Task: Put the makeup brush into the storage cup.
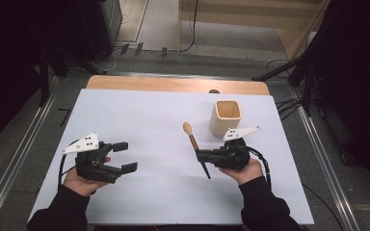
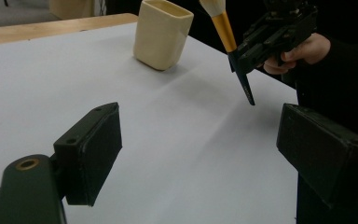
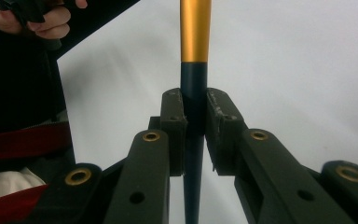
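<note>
My right gripper is clamped on a makeup brush, pads pressing the dark handle from both sides just below the gold band; in the right gripper view the handle runs straight up between my pads. The brush hangs in the air above the white sheet, tilted, with its pale bristle head pointing away from me and the thin dark tail toward me. From the left gripper view the tail tip is clear of the sheet.

The cream cup stands upright just beyond my right hand, near the far right part of the sheet, with its mouth open and bare sheet all around its base. The brush head sits just left of the cup, not touching it.

My left gripper rests low at the near left with its jaws wide apart and nothing between them. It is well apart from the brush, and a broad stretch of bare sheet lies between my two hands.

The sheet's far edge meets a strip of wooden table. Its right edge runs just beyond my right hand.
</note>
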Demonstrator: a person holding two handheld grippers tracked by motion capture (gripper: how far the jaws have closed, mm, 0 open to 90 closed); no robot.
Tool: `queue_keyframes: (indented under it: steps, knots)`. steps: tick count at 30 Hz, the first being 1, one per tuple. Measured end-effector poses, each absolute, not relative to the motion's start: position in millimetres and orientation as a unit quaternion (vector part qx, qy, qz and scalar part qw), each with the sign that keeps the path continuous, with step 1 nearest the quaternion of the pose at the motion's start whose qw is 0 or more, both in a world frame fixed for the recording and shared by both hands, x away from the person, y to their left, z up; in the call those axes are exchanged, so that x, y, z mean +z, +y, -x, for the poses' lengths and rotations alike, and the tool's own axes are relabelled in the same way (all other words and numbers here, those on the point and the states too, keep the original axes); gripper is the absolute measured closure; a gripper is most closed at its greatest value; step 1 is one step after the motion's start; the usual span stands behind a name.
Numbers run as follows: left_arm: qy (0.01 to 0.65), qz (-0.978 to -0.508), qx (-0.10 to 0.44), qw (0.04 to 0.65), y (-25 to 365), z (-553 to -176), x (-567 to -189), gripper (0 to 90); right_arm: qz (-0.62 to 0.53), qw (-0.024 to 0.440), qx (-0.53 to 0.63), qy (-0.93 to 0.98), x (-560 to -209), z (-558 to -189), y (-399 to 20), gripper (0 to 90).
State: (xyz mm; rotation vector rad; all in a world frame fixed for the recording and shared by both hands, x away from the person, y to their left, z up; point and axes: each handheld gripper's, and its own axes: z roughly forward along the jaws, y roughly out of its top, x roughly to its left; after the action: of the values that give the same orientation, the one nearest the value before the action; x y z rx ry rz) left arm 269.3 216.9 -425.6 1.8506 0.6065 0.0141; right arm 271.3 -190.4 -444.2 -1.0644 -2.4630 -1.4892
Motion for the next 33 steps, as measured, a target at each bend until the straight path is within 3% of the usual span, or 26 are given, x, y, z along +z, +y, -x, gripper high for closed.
queue_keyframes:
  steps: [33]
  knots:
    - [0.235, -0.789, -0.026, 0.567, 162, -285, -409, 15.8, 0.328, 0.045, -0.516, -0.790, -441, -269, -168, 79.3]
